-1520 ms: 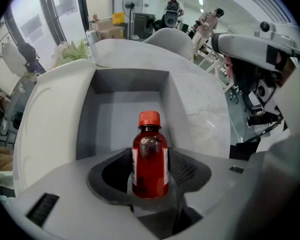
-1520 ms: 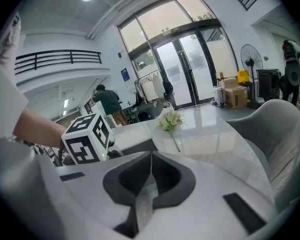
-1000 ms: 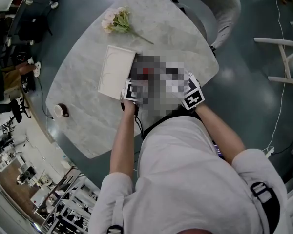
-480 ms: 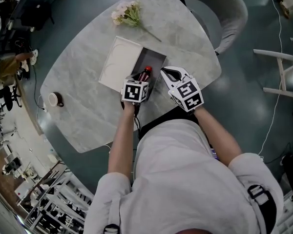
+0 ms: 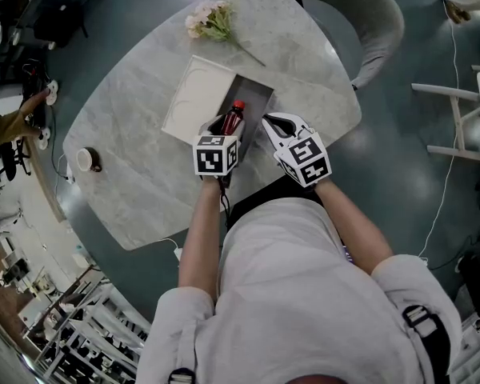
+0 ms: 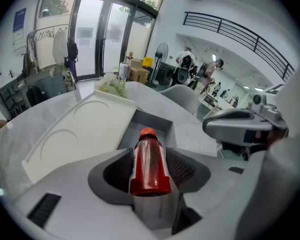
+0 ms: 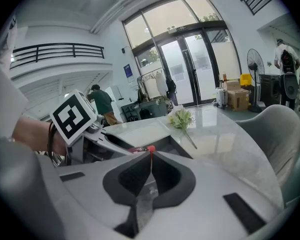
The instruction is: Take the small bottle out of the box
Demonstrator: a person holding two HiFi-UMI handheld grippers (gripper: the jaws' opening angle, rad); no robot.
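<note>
So the table [image 5: 144, 190] is a rounded slab with a pale grey marble look, smooth and a bit glossy. The box [image 5: 256, 94] on it is a dark grey rectangular thing with straight matte walls, open on top. Its lid [image 5: 194, 102] lies flat right beside it, white, with shallow curved shapes moulded into the inside. At the far end of the table there's a bunch of pale flowers [image 5: 208, 21] on thin green stems, plus a small round cup [image 5: 88, 160] near the left edge and a grey shell-shaped chair [image 5: 376, 22] behind.

The small bottle [image 6: 149, 161] is clear plastic with red liquid inside and a ribbed red cap. The left gripper [image 5: 228, 128] has it clamped by the body: the dark, mesh-textured pads [image 6: 182, 166] press on both sides of it, and the jaws stand only as wide as the bottle. The cap end points away from the person, out over the box's open cavity.

The right gripper [image 7: 151, 156] is fully closed with nothing in it — its two dark curved jaws meet in a thin line. It sits just beside the left one, at the near end of the box.
</note>
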